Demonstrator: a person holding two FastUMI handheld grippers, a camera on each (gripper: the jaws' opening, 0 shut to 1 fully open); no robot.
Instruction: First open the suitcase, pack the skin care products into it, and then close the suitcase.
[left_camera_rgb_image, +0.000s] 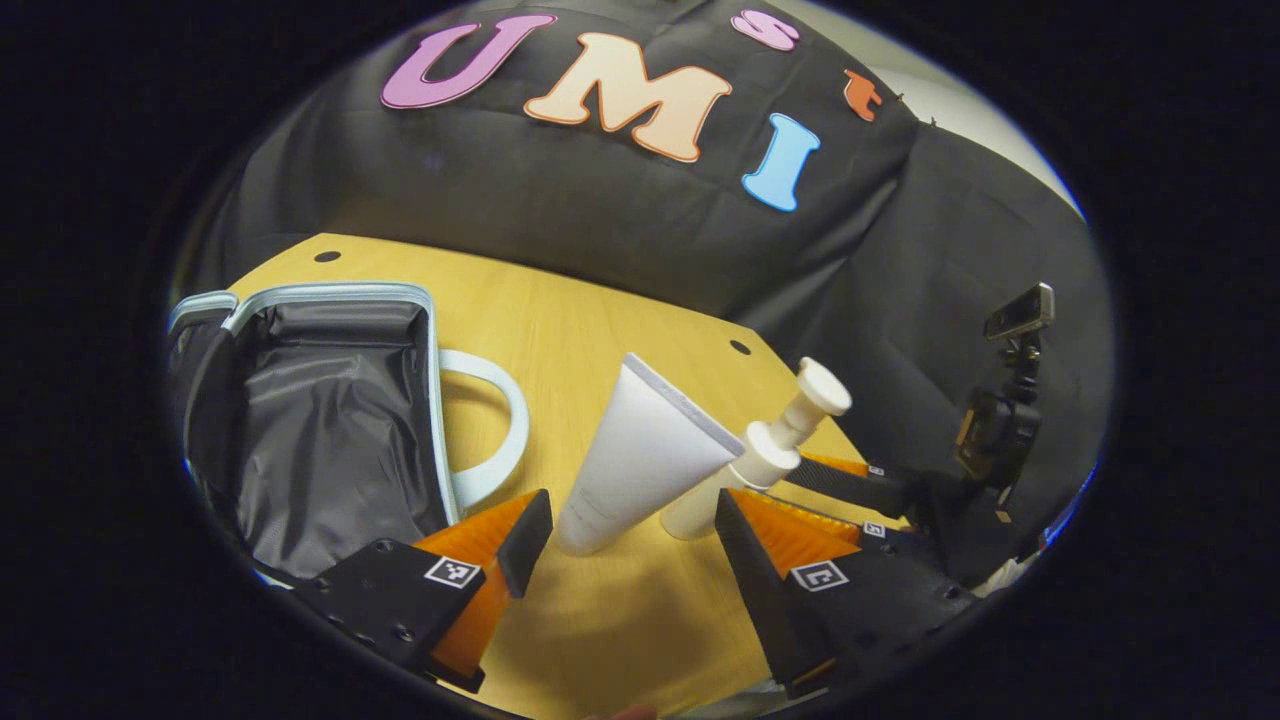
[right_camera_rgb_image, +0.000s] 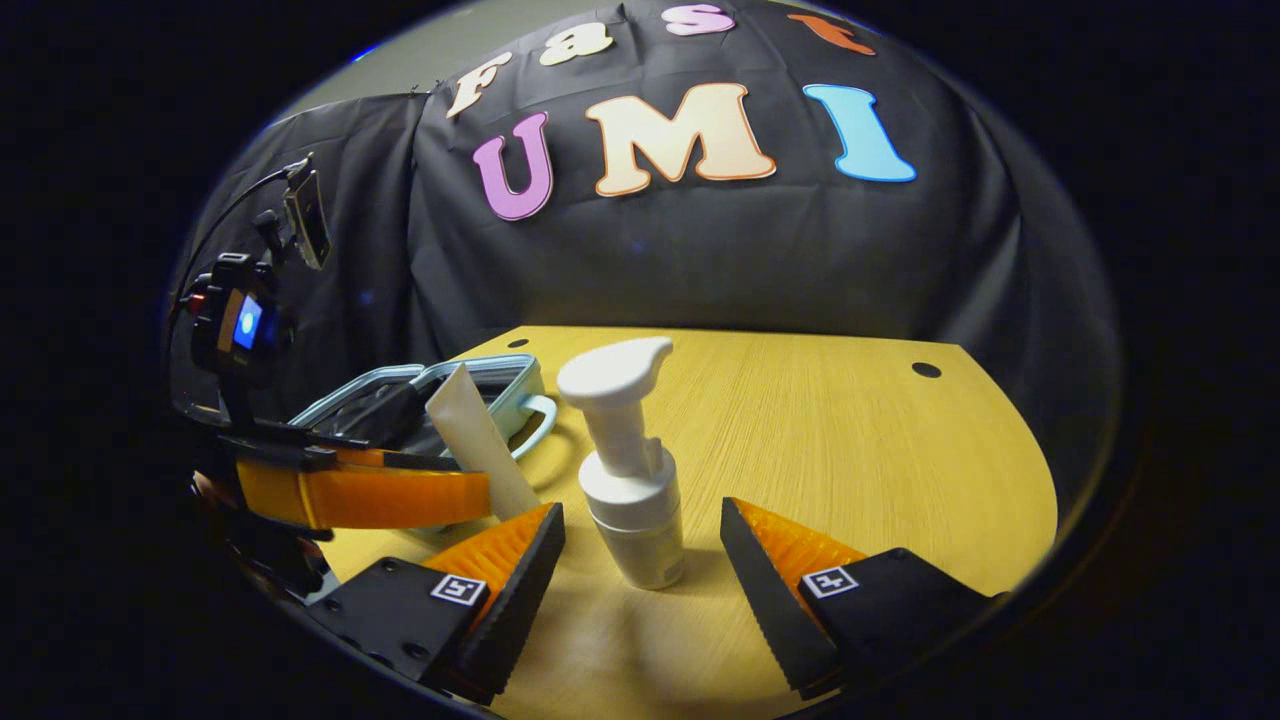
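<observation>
Tabletop (right_camera_rgb_image: 850, 440): right gripper (right_camera_rgb_image: 640, 545) spread level around pump bottle (right_camera_rgb_image: 630, 480).

No readable words, brands or numbers, white tube (left_camera_rgb_image: 640, 455) blank, white pump bottle (right_camera_rgb_image: 628, 470) unlabelled, small square black-and-white marker tags (right_camera_rgb_image: 459, 588) on the gripper bodies, patterns without legible text

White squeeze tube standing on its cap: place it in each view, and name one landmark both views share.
Left gripper view: the white squeeze tube stands centre, between the left gripper fingers.
Right gripper view: the tube stands left of centre.
Shared landmark: the white pump bottle beside it.
</observation>
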